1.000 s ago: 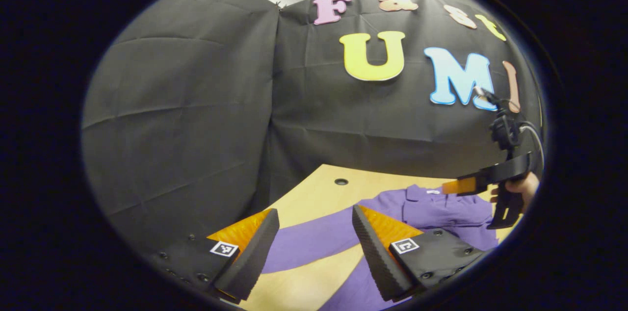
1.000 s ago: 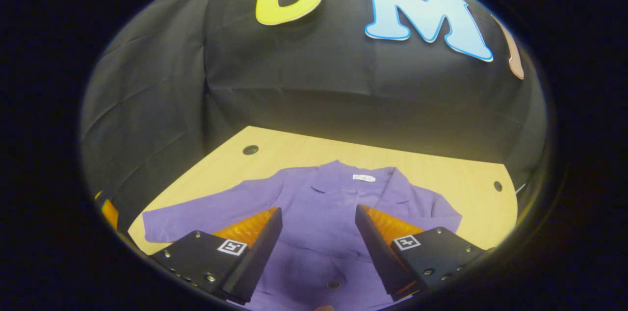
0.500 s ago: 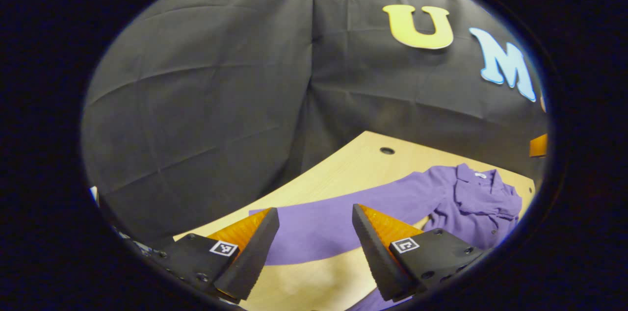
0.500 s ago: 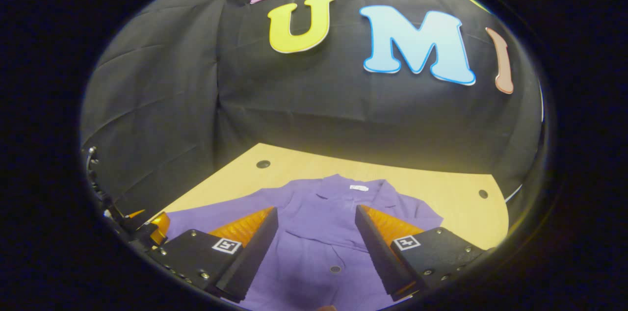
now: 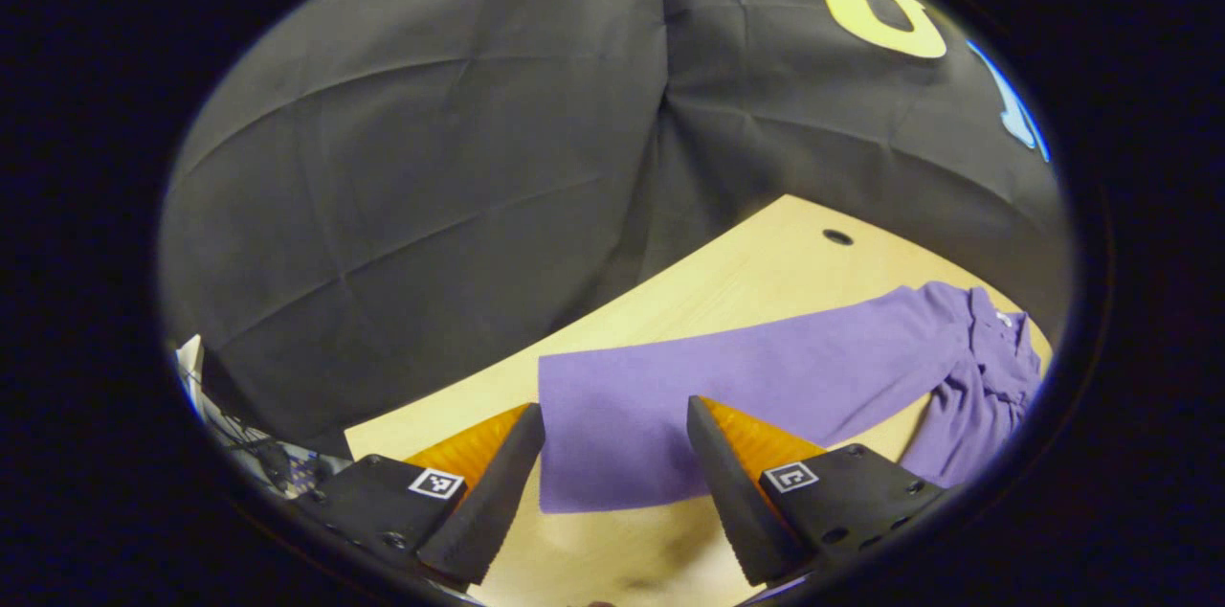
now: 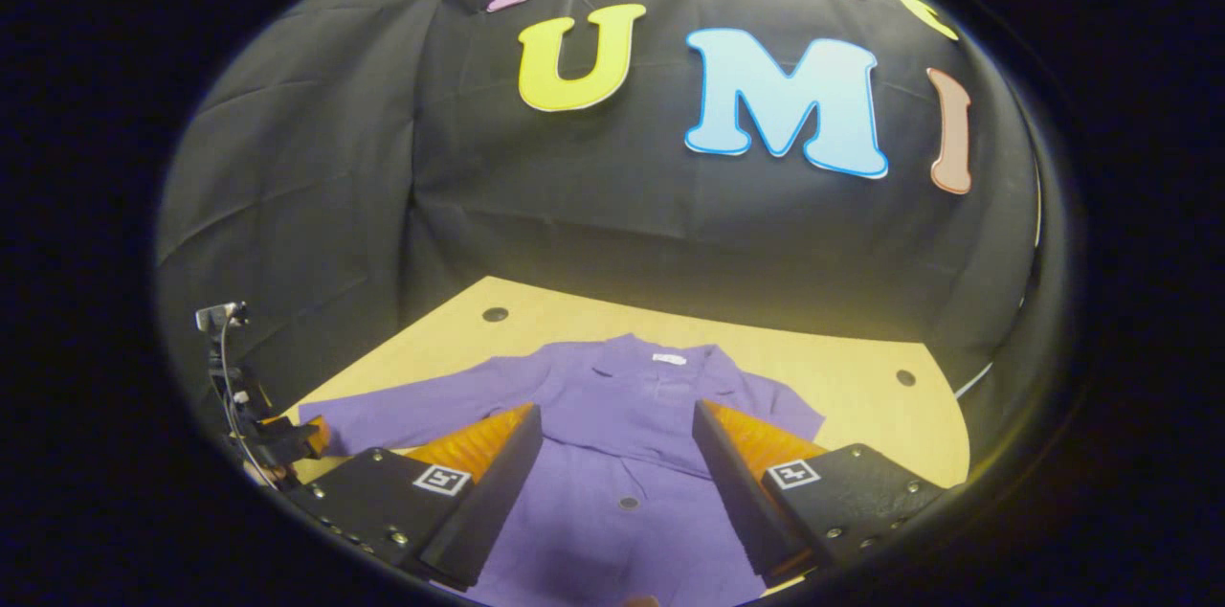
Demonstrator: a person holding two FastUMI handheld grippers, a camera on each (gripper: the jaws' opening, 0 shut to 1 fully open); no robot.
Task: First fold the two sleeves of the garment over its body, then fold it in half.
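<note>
A purple buttoned garment (image 6: pixel 622 492) lies flat on the wooden table (image 6: pixel 861 396), collar (image 6: pixel 660 368) toward the wall. Its left sleeve (image 5: pixel 766 368) stretches straight out across the table. The sleeve's cuff end (image 5: pixel 612 454) lies just ahead of and below my left gripper (image 5: pixel 612 411), which is open and holds nothing. In the right gripper view the left gripper (image 6: pixel 304 437) hovers by that cuff at the far left. My right gripper (image 6: pixel 617 411) is open above the garment's front, with its buttons showing between the fingers.
The black cloth wall closes the table at the back and the left. The tabletop has round holes (image 5: pixel 837 236) (image 6: pixel 904 377) near its far corners. Bare wood lies around the garment. Cables and clutter (image 5: pixel 258 463) sit below the table's left edge.
The left gripper has swung left along the sleeve, from near the body to the cuff end. The right gripper has drawn back a little from the garment. Both stay open.
</note>
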